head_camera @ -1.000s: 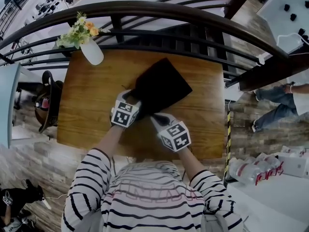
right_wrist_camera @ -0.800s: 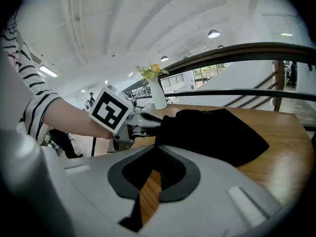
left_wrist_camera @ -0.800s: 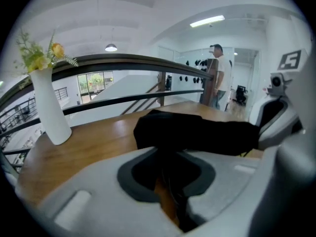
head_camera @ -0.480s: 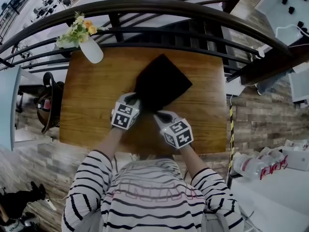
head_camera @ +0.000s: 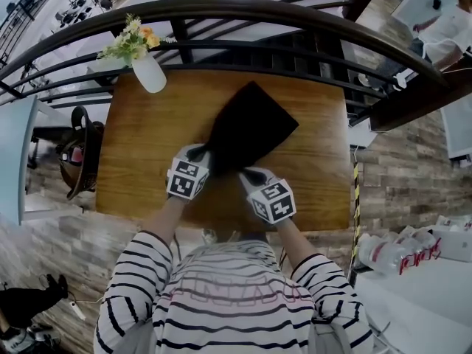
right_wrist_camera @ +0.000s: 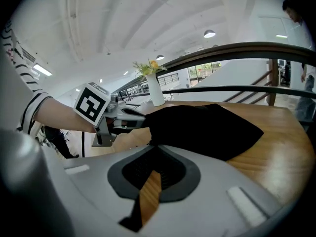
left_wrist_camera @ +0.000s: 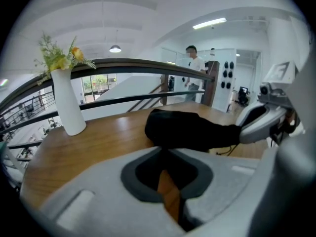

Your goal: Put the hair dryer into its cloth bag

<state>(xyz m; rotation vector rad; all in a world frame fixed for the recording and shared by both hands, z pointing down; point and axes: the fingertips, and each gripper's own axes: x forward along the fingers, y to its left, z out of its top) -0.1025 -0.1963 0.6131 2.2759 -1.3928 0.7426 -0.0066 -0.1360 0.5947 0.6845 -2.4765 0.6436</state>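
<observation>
Our left gripper (head_camera: 199, 153) and right gripper (head_camera: 249, 174) are both clamped shut on the near edge of the cloth bag (head_camera: 252, 124), one at each corner. The bag lies on the table (head_camera: 136, 153), long axis running away from both jaws and slightly rightward. Hair dryer not visible; we guess it's inside.

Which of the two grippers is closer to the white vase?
The left gripper, at the edge of the bag facing the vase; the right gripper is at the bag's opposite side, farther from the vase.
</observation>
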